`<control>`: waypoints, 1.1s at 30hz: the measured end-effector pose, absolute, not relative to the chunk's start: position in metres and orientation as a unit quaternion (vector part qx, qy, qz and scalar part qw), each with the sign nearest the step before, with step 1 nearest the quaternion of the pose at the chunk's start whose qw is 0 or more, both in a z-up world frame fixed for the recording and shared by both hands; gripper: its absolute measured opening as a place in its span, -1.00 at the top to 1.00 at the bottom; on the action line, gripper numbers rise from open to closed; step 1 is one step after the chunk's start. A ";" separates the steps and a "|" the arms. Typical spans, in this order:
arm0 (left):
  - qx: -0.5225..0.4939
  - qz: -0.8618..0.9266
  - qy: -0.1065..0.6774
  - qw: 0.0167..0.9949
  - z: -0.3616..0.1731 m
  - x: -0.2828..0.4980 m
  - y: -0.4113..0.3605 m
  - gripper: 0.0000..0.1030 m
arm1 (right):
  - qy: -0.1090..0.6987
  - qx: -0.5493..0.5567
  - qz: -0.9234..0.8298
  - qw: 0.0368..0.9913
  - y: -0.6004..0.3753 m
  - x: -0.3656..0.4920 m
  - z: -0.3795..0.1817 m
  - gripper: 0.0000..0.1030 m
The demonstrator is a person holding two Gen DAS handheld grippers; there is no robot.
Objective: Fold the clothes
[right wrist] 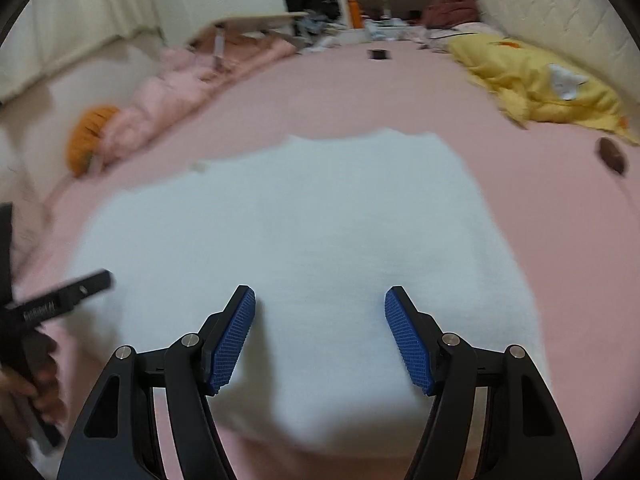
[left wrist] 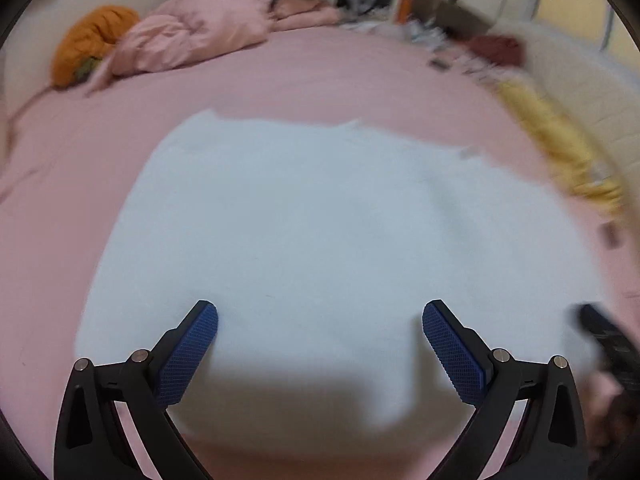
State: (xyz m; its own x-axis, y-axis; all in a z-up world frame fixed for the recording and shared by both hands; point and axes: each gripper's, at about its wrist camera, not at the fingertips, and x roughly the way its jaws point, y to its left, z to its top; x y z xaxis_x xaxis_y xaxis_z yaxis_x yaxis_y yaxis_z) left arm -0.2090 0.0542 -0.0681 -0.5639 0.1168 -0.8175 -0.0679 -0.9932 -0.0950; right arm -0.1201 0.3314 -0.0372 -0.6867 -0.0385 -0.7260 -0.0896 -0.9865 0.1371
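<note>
A pale blue-white garment (left wrist: 312, 232) lies spread flat on the pink bed sheet (left wrist: 280, 76). It also shows in the right wrist view (right wrist: 304, 220). My left gripper (left wrist: 320, 312) is open and empty, hovering over the garment's near edge. My right gripper (right wrist: 320, 300) is open and empty, also over the garment's near part. The right gripper's black body shows at the right edge of the left wrist view (left wrist: 608, 336). The left gripper's body shows at the left edge of the right wrist view (right wrist: 60, 300), held by a hand.
A crumpled pink blanket (left wrist: 192, 32) and an orange cushion (left wrist: 92, 40) lie at the far left. A yellow cloth (right wrist: 548, 84) lies at the right, with a small dark object (right wrist: 612, 154) near it. Clutter, a dark red cloth (right wrist: 452, 6) and a low table (right wrist: 260, 20) stand beyond the bed.
</note>
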 end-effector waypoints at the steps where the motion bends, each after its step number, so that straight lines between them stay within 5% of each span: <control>1: -0.456 0.887 -0.020 0.062 -0.071 -0.207 0.050 -0.99 | 0.070 -0.388 0.919 0.021 0.338 -0.112 -0.040 -0.30; 5: -0.423 0.904 0.011 0.065 -0.063 -0.185 0.028 -0.99 | 0.034 -0.398 0.911 0.101 0.365 -0.090 -0.040 -0.30; 7: -0.418 0.907 0.026 0.045 -0.066 -0.174 0.014 -0.99 | 0.097 -0.428 0.886 0.148 0.393 -0.078 -0.049 -0.48; 9: -0.429 0.902 0.037 0.043 -0.064 -0.171 0.001 -0.99 | 0.190 -0.422 0.877 0.133 0.416 -0.073 -0.047 -0.48; 15: -0.387 0.920 0.014 0.053 -0.009 -0.200 -0.039 -0.99 | 0.171 -0.351 0.918 0.067 0.423 -0.120 0.016 -0.50; 24: -0.440 0.891 -0.069 0.082 -0.016 -0.361 -0.072 -0.97 | 0.116 -0.442 0.888 -0.041 0.439 -0.255 -0.009 -0.50; 29: -0.476 0.877 -0.006 0.067 -0.050 -0.388 -0.050 -0.60 | 0.090 -0.469 0.878 -0.038 0.437 -0.287 -0.034 -0.50; 30: -0.498 0.864 -0.002 0.074 -0.062 -0.390 -0.046 -0.16 | 0.081 -0.476 0.875 -0.040 0.432 -0.289 -0.039 -0.49; 31: -0.503 0.861 -0.001 0.079 -0.068 -0.388 -0.044 0.16 | 0.073 -0.481 0.872 -0.044 0.427 -0.290 -0.043 -0.26; 32: -0.492 0.867 -0.002 0.082 -0.068 -0.384 -0.043 0.22 | 0.068 -0.482 0.872 -0.051 0.424 -0.290 -0.045 0.06; 33: -0.481 0.873 -0.006 0.083 -0.066 -0.380 -0.043 0.60 | 0.062 -0.483 0.872 -0.057 0.420 -0.289 -0.047 0.68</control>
State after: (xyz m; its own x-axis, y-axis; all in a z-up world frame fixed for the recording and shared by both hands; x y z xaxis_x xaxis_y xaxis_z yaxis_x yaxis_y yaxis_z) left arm -0.3798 -0.0435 -0.0655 -0.5243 0.1513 -0.8380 -0.1393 -0.9861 -0.0909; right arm -0.2890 0.4199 -0.0468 -0.5274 -0.1598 -0.8344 0.0392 -0.9857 0.1640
